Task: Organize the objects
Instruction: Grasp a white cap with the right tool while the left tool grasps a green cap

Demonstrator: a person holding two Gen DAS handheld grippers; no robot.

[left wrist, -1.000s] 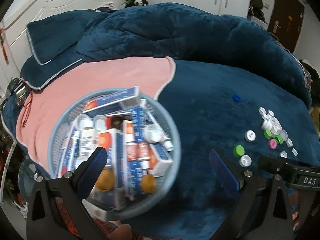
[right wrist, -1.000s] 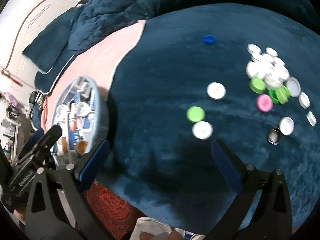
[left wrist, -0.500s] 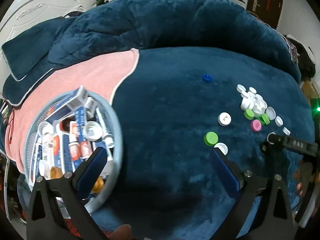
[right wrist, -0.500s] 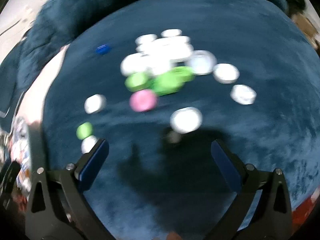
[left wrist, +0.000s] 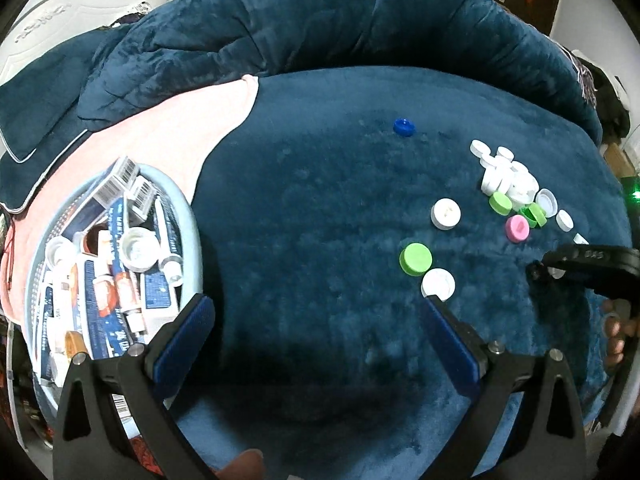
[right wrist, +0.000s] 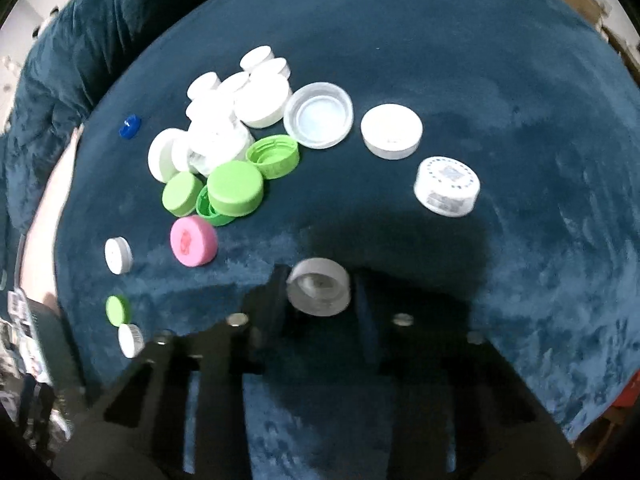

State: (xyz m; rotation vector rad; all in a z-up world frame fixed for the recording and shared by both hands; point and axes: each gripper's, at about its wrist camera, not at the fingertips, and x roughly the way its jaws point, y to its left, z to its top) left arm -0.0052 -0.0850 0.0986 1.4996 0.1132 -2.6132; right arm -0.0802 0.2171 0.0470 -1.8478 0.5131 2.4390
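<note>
My right gripper (right wrist: 319, 294) points down at the dark blue blanket (right wrist: 440, 40). Its jaws are closing, and a small greyish-white cap (right wrist: 319, 292) sits between the pads, touched on both sides. Past it lie a pink cap (right wrist: 194, 246), green caps (right wrist: 236, 188) and a heap of white caps (right wrist: 240, 120). My left gripper (left wrist: 316, 320) hangs open over bare blanket with nothing in it. Just beyond its right finger lie a white cap (left wrist: 438, 283) and a green cap (left wrist: 416, 258). The right gripper's black body (left wrist: 592, 260) shows at the right edge.
A pale blue mesh basket (left wrist: 192, 232) packed with medicine boxes, tubes and lids stands at the left on a pink cloth (left wrist: 160, 128). A lone blue cap (left wrist: 404, 126) lies farther back. A bunched quilt (left wrist: 320, 20) rises behind. A printed round lid (right wrist: 446, 192) lies to the right.
The right gripper swept across to the cap heap, dropped low, and its wide jaws came together around a cap. The left gripper slid right, away from over the basket.
</note>
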